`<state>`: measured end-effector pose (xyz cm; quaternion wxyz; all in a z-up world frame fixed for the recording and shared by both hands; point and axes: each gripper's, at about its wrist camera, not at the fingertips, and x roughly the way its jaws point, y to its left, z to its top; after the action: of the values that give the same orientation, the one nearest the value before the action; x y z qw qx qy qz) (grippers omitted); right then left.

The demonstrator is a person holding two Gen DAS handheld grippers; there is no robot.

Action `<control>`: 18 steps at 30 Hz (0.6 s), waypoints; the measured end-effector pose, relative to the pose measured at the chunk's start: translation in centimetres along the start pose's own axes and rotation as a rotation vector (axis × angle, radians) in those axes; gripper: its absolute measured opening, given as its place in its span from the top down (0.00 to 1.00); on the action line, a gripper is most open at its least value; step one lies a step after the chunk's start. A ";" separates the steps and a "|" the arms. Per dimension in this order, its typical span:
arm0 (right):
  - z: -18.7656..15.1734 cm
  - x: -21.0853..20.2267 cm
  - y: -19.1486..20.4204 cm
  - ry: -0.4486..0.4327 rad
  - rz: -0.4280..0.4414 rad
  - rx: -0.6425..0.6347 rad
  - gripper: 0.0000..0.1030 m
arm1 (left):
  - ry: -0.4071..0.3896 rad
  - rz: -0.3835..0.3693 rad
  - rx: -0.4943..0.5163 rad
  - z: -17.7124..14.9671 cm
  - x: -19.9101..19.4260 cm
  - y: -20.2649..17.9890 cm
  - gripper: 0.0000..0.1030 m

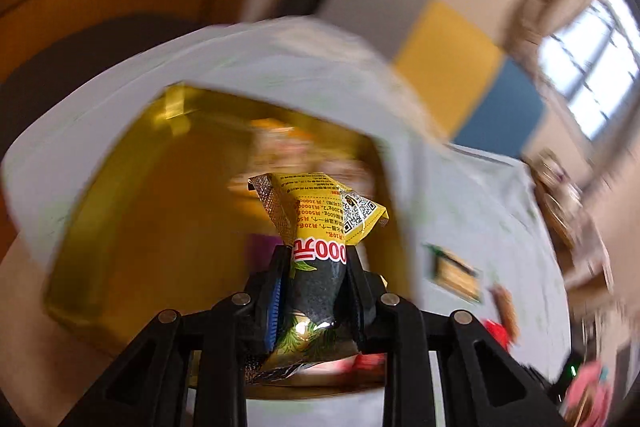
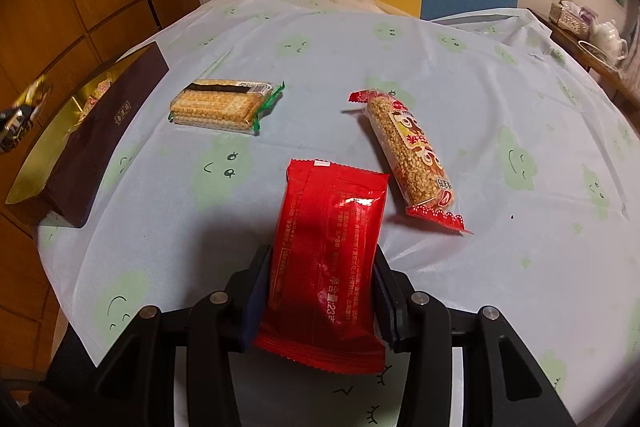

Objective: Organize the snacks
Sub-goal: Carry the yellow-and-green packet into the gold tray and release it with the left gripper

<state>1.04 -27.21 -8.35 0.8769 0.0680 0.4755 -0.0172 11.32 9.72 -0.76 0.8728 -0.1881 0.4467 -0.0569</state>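
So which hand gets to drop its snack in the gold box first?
Probably left. The left gripper holds its yellow-and-black snack packet over the open gold box. The right gripper holds its red packet above the table, apart from it.

Left wrist close over gold box [image 1: 120, 187]; right wrist higher, overlooking table [image 2: 400, 59]; both share box.

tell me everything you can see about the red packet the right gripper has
The red packet is a glossy foil-like pouch with crimped, serrated seams at both ends and small pale print across its face, including a white label patch near the far edge. It looks sealed and slightly puffed. It sits lengthwise between the fingers of the right hand-held gripper, which press on its two long sides, its far end pointing out over the tablecloth. Whether it rests on the cloth or is lifted cannot be told. No other snack touches it.
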 end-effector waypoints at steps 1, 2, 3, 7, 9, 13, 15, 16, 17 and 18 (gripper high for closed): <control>0.0 0.0 0.0 0.000 0.000 0.001 0.54 | 0.014 0.017 -0.021 0.3 0.4 1.0 0.74; 0.0 0.0 0.0 0.000 0.000 0.001 0.54 | 0.031 0.027 -0.048 0.7 0.9 2.0 0.74; 0.0 0.0 0.1 0.000 -0.001 0.001 0.54 | 0.051 0.030 -0.077 1.1 1.6 2.9 0.74; 0.1 0.0 0.1 0.003 -0.005 0.002 0.54 | 0.103 0.067 -0.126 2.2 4.2 4.0 0.74; 0.2 0.1 0.2 0.004 -0.006 0.000 0.54 | 0.128 0.082 -0.148 2.8 6.0 4.3 0.74; 0.2 0.1 0.1 0.004 -0.006 0.004 0.54 | 0.173 0.112 -0.168 2.9 8.3 4.8 0.71; 0.2 0.1 0.1 0.004 -0.006 0.006 0.54 | 0.178 0.110 -0.182 2.9 8.9 5.0 0.69; 0.2 0.1 0.1 0.004 -0.007 0.005 0.54 | 0.175 0.113 -0.174 2.9 9.0 4.9 0.69; 0.2 0.1 0.1 0.004 -0.008 0.005 0.54 | 0.173 0.119 -0.163 2.9 8.9 4.8 0.69; 0.2 0.1 0.1 0.003 -0.007 0.006 0.54 | 0.165 0.135 -0.142 2.8 8.8 4.6 0.69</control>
<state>1.29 -27.13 -8.34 0.8758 0.0687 0.4772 -0.0217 18.51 12.40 -7.73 0.8196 -0.2134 0.5314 0.0185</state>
